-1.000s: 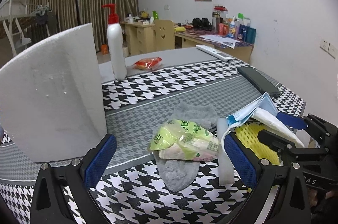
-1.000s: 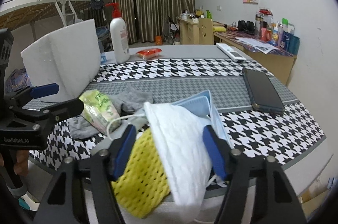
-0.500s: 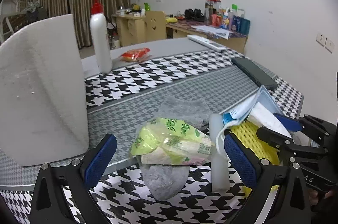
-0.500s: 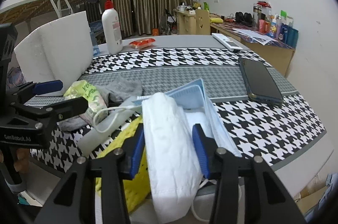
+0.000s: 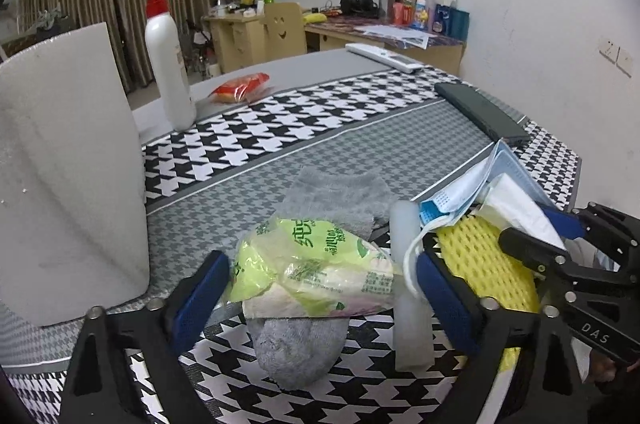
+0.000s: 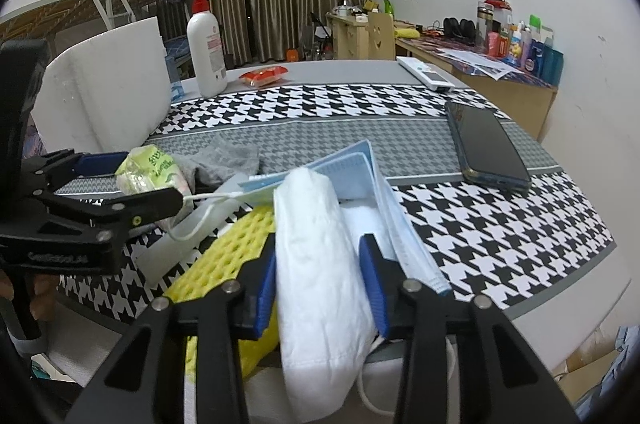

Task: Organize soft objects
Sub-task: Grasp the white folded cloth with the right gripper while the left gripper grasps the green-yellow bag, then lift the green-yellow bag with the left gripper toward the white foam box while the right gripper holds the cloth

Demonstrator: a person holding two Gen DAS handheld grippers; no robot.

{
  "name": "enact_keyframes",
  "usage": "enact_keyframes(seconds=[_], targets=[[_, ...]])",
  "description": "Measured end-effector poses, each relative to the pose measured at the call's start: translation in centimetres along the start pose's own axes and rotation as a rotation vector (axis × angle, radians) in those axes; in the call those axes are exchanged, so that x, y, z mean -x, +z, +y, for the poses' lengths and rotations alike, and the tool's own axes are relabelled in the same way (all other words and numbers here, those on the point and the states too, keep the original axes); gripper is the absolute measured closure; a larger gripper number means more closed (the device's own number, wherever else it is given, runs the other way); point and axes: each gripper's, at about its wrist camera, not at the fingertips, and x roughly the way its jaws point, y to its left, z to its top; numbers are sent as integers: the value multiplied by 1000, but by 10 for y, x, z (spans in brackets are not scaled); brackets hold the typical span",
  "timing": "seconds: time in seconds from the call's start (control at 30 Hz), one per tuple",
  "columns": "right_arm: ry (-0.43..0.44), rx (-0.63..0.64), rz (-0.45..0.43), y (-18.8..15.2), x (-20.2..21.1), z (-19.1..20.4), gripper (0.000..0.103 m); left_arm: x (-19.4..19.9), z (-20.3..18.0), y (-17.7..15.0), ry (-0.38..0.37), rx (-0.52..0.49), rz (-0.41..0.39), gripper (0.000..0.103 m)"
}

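My right gripper [image 6: 318, 280] has its blue pads pressed against both sides of a folded white pad [image 6: 320, 264], and the jaws are closing on it. The pad's long axis runs straight away from the camera, its rounded far end pointing toward the middle of the table [image 6: 500, 224] and its near end hanging past the table's edge. It lies on a blue face mask [image 6: 352, 168], with a yellow mesh sponge [image 6: 224, 256] touching its left side.

My left gripper [image 5: 320, 288] is spread wide and closing around a green tissue pack [image 5: 320, 264]; its pads flank the pack, and I cannot tell that either one presses on it. The pack's long axis lies crosswise between the pads, roughly along the table's near edge. It rests on a grey sock [image 5: 332, 196], whose length points away from me, toe end nearest. A translucent white strip [image 5: 408, 288] lies just right of the pack, also pointing away.

A white foam board [image 5: 68, 176] stands upright on the left, and a phone [image 6: 486, 144] lies well apart on the right.
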Motion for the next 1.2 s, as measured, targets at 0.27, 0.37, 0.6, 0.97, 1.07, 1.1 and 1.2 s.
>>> enact_keyframes(seconds=[0.27,0.37,0.6,0.97,1.07,1.1,1.2], targets=[[1,3,-5,1,1,0,59,0,-1,-2,20,-17,10,31],[2,5,-11,2,4,1,63,5,1,-1,6,-10,1,36],[-12,0,-9,0,7,0,78,14,1,-2,-5,-13,-23,51],[-14,-10,-24,4,15,0,89,37,2,0,-51,3,-93,56],[-6,-16,-34,8,19,-1,89,45,4,0,-60,9,-113,56],[-2,-17,-37,10,21,-1,89,48,5,0,-61,16,-123,56],[14,-10,-59,14,29,2,90,56,9,0,-57,23,-142,56]])
